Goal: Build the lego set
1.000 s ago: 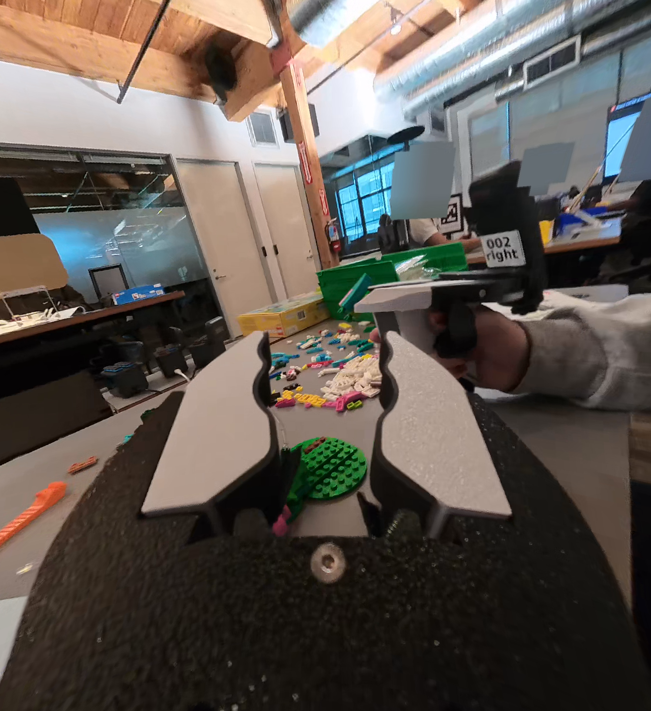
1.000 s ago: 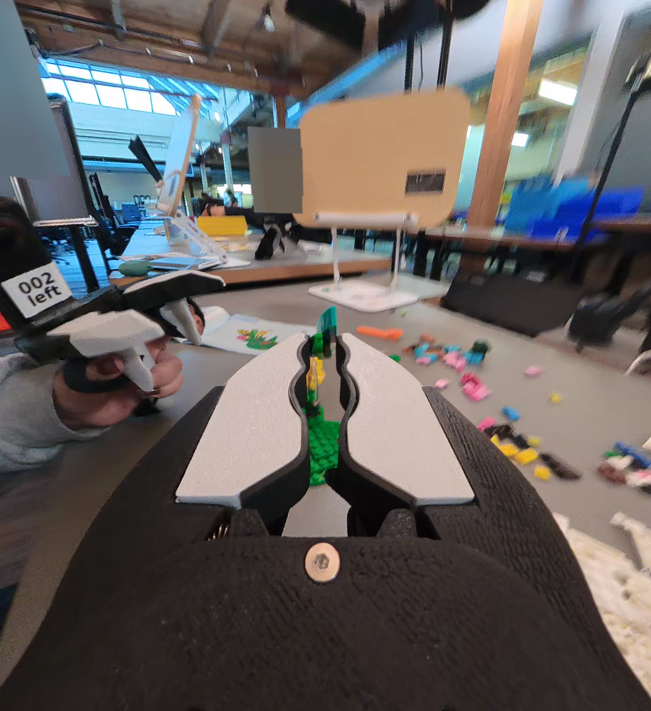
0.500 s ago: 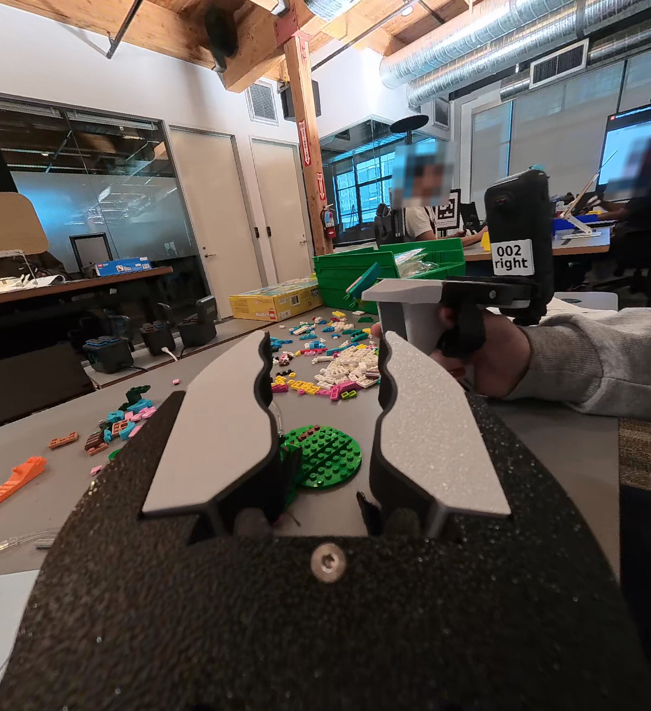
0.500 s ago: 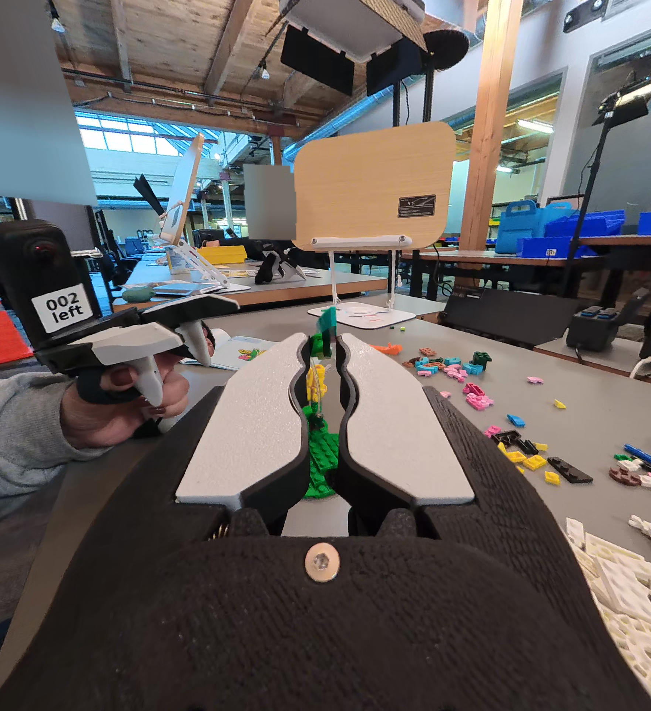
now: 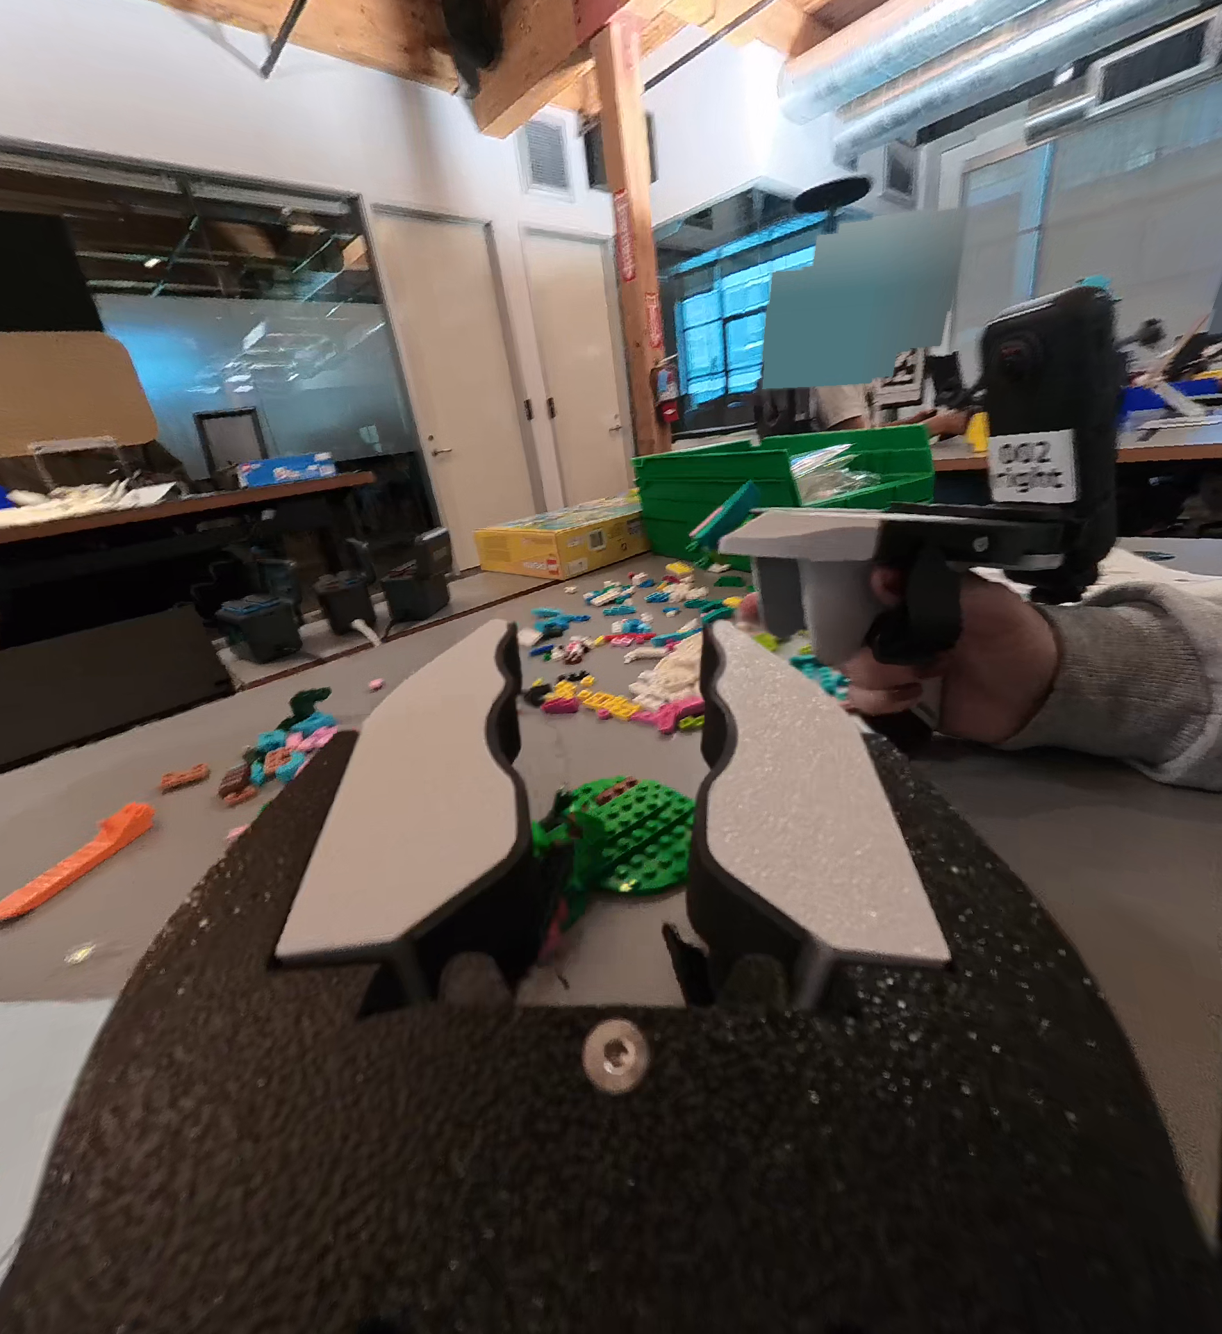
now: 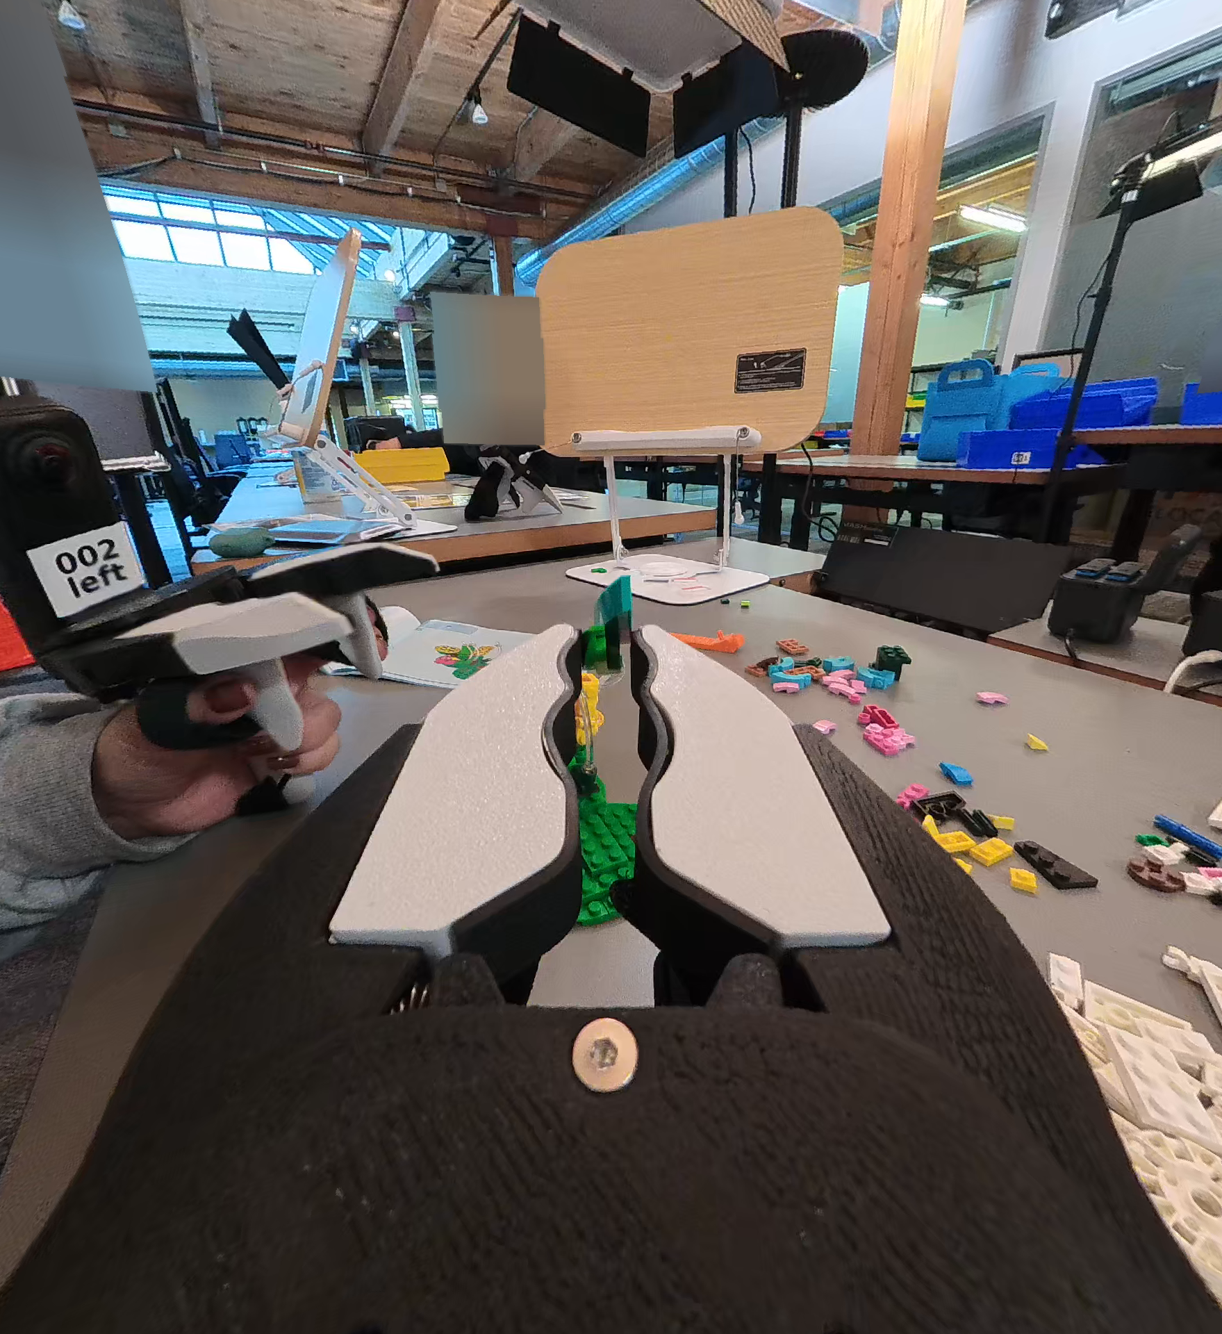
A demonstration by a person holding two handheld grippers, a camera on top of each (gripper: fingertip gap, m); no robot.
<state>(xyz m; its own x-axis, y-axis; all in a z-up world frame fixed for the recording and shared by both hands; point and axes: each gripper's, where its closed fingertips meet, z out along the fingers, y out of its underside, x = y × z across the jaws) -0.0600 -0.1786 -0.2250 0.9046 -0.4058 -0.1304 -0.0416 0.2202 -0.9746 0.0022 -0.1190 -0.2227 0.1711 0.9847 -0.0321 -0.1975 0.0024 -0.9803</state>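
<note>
Currently your right gripper (image 6: pixel 604 653) pinches small green-teal brick assembly (image 6: pixel 611 621), light, rigid, pops apart easily; hold low. Left gripper (image 5: pixel 611 668) spread wide, empty, above green round plate (image 5: pixel 629 830) on table (image 5: pixel 1026 902).

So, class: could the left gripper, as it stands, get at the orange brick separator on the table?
Probably yes. The left gripper has its fingers apart with nothing between the tips, and the orange brick separator lies alone on bare grey table, nothing blocking.

An open-plan workshop: timber ceiling beams (image 6: pixel 406 65), exposed ducts (image 5: pixel 954 65), worktables (image 6: pixel 1026 693) strewn with toy bricks (image 6: pixel 839 675), storage bins (image 5: pixel 774 476).
</note>
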